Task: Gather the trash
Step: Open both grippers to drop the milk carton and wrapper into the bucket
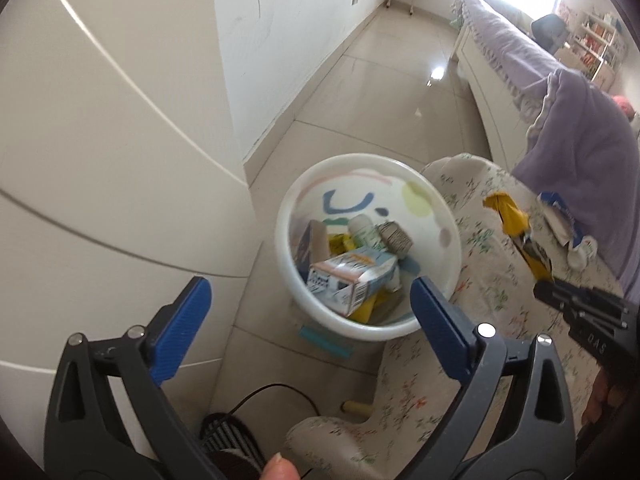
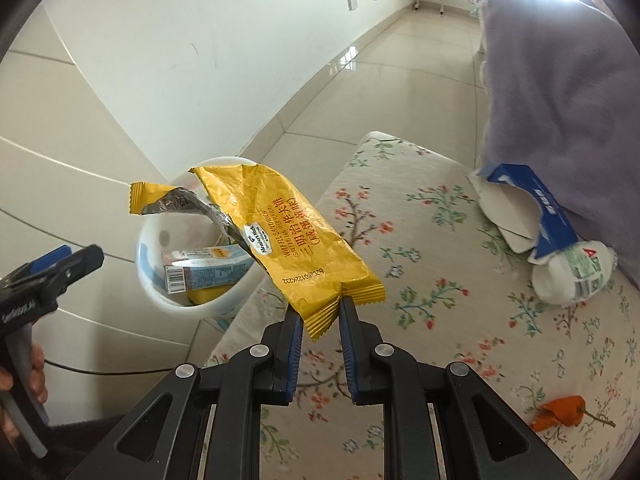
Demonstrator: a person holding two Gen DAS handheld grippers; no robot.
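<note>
**Yellow wrapper held over the trash bin, left jaws empty**

The right gripper (image 2: 319, 322) has its blue-padded jaws nearly closed, pinching the crimped end of a crinkled yellow foil snack wrapper (image 2: 280, 240). The wrapper juts away from the jaws, torn open at its far end so that the silver lining shows, and that far end hangs over the rim of the white round plastic trash bin (image 1: 448, 248). In the left wrist view the same wrapper (image 1: 508, 216) shows at the right, above the sofa edge beside the bin.

The left gripper (image 1: 310, 312) stands with its jaws spread wide and nothing between the blue pads; it looks down on the bin from just above. A pale blue and white drink carton (image 1: 352, 280) lies on top of the trash inside, over other yellow and white scraps.

The bin stands on the glossy tiled floor (image 1: 384, 92), close against the floral-print cushioned seat (image 2: 440, 300). On the seat lie a torn blue and white cardboard box (image 2: 528, 208), a crumpled white plastic bottle (image 2: 572, 276) touching it, and, well apart, a piece of orange peel (image 2: 560, 412). A lilac blanket (image 2: 560, 80) drapes over the far side of the seat.
</note>
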